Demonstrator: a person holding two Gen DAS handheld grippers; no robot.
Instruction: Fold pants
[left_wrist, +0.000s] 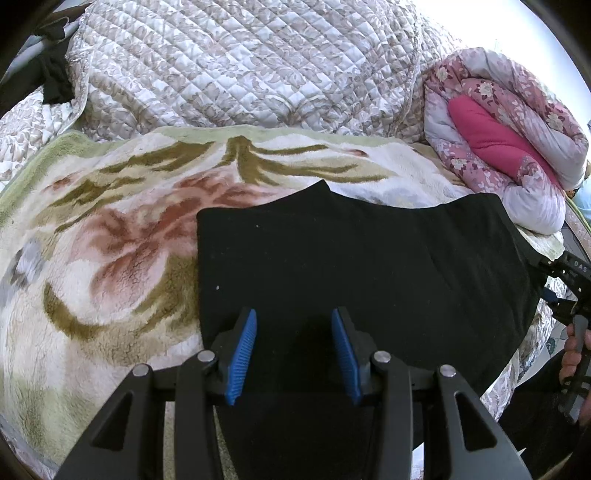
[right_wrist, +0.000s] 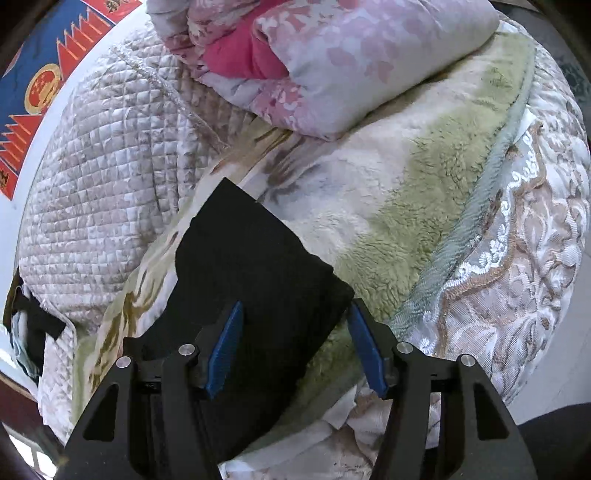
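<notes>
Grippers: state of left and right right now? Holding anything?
Left gripper: open, jaws apart above the black pants, gripping nothing.
Right gripper: open, jaws straddling the pants' corner, pads not pressing on it.

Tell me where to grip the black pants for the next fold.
Judging by how they lie, take the black pants at the near corner by the right hand-held gripper, coming from the bed's edge. They lie flat on the plush blanket, and that corner already sits between open pads.

Rolled pink quilt (left_wrist: 509, 136) blocks the right; floral blanket (left_wrist: 110, 229) lies bare leftward.
</notes>
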